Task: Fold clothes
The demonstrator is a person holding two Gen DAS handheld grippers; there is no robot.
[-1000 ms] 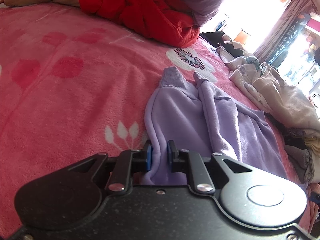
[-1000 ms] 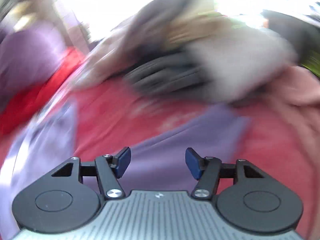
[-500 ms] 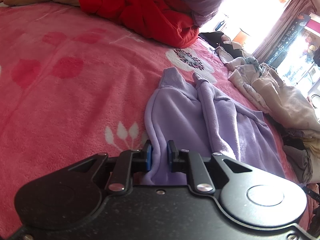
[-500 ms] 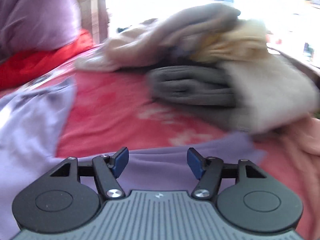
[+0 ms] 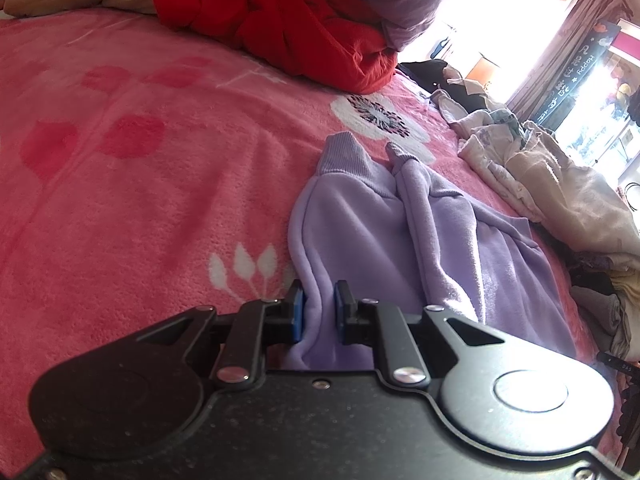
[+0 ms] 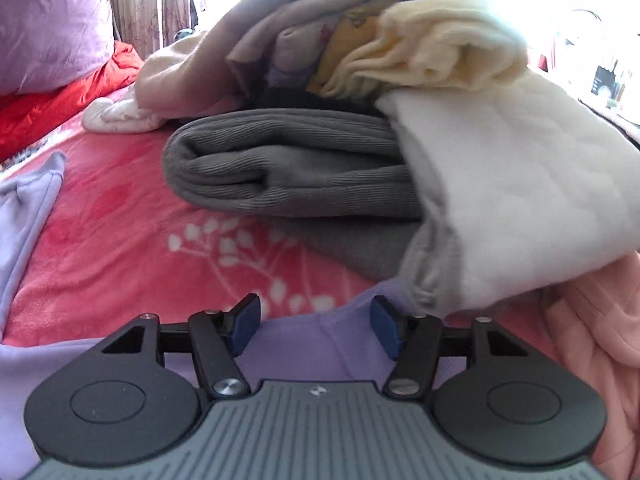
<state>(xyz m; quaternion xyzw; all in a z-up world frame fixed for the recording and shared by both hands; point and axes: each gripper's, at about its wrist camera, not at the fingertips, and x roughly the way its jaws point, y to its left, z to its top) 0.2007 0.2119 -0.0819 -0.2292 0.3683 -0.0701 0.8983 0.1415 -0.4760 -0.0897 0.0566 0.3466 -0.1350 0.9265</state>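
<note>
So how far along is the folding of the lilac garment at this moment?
Early. Done: a grey garment lies folded by the heap. In hand: the left gripper is shut on an edge of the lilac garment; the right gripper, jaws closing, hovers over another lilac edge, not pinching it. Left: folding it, then the unsorted heap.

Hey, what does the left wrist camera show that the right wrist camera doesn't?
Only the left wrist view shows the left gripper shut on the lilac garment's edge, plus its ribbed cuff and a white flower print. Only the right wrist view shows the right gripper, jaws closing but not yet gripping the lilac cloth beneath, and a folded grey garment under a cream one. Both show the pink blanket, the red bedding and the lilac garment.
</note>
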